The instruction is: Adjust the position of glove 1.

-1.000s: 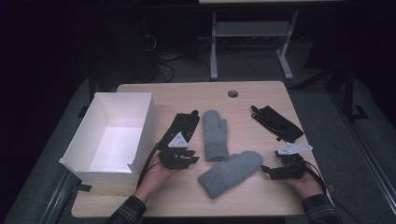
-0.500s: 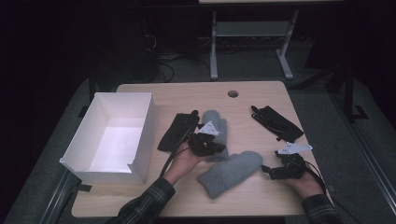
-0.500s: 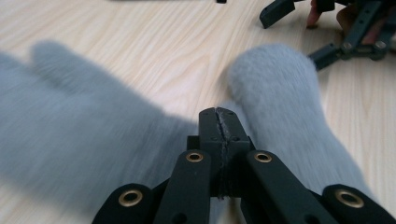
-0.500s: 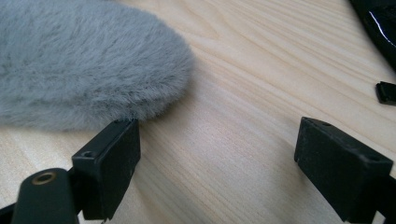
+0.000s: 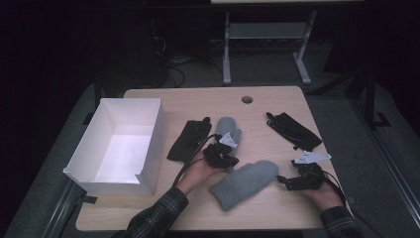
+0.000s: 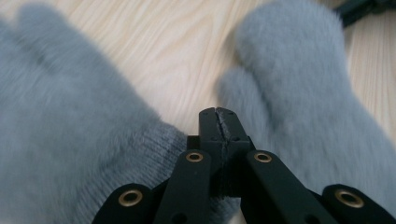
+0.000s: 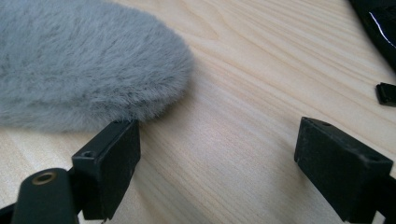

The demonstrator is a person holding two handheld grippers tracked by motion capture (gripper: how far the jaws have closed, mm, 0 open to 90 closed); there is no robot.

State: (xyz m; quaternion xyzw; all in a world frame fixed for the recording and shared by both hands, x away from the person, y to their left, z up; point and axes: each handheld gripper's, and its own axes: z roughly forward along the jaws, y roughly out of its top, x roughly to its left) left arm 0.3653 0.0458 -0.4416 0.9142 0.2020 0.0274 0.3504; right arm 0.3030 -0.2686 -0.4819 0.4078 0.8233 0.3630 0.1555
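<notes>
While the left hand-held gripper [image 5: 222, 157] is seen with its jaws pressed fully together and nothing caught between them, its tip is poised in the gap between two grey mittens, the nearer mitten [image 5: 243, 183] lying diagonally at the front of the counter [image 5: 277, 106] and the farther mitten [image 5: 229, 130] lying upright just behind it. The right hand-held gripper [image 5: 295, 181] is held wide open, low over bare wood, with one jaw almost touching the fluffy fingertip end of the nearer mitten [image 7: 84, 65]. Because the left jaws are shut over bare wood between the mittens, a grab from this pose is judged likely to miss: they must be opened first, or only loose fluff will be pinched and the mitten will slide free when lifted. The two mittens lie so close that both could be dragged at once. The trailing cable could also be snagged on the black glove [image 5: 189, 140] to the left. Farther back, a second black glove [image 5: 293, 130] is seen at the right, and a white box [image 5: 148, 139] stands open at the far left.
</notes>
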